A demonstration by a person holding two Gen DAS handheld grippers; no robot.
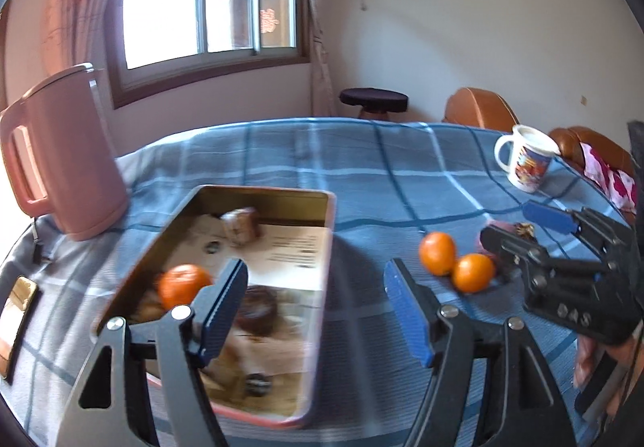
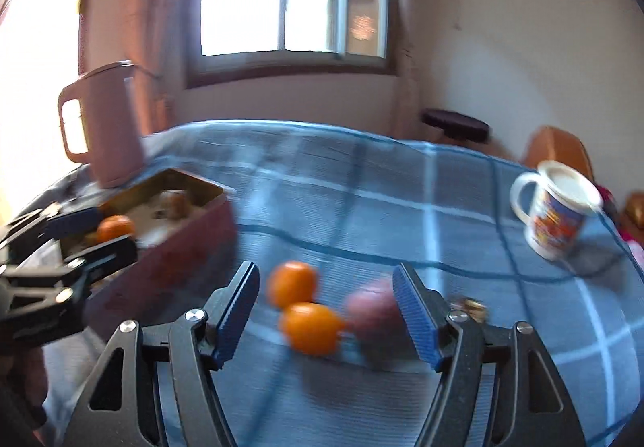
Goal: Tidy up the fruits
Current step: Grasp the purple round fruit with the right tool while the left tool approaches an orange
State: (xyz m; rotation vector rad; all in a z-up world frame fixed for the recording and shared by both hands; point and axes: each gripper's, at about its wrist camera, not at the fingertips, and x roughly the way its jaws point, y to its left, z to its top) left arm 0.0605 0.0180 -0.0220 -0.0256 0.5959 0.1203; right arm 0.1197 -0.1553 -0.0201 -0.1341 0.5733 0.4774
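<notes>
Step in hand, as judged: transfer of loose fruit into the tin. One orange (image 1: 183, 284) already lies in the rectangular tin (image 1: 322, 286), near its 8 o'clock corner, among wrapped snacks.

Left gripper (image 1: 316, 310): jaws stand wide and empty. One finger overlaps the tin's interior in the left wrist view; the other hangs over bare tablecloth (image 1: 362, 173). Nothing is between the pads.

Right gripper (image 2: 326, 310): jaws stand wide, no pad pressing on anything. Two oranges (image 2: 310, 326) lie touching each other on the cloth, framed between the fingers. A reddish fruit (image 2: 372, 310), too blurred to identify, sits just beside them at 3 o'clock, close to the right-hand finger.

Surroundings: pink kettle (image 1: 64, 157) at 10 o'clock of the tin; printed mug (image 1: 527, 161) well apart at 2 o'clock.

Next move, as judged: the right gripper must centre on a single orange. Because the two touch, closing across both risks pushing one away. Approach the nearer orange from its free side, close, lift, and carry toward the tin at 9 o'clock.
</notes>
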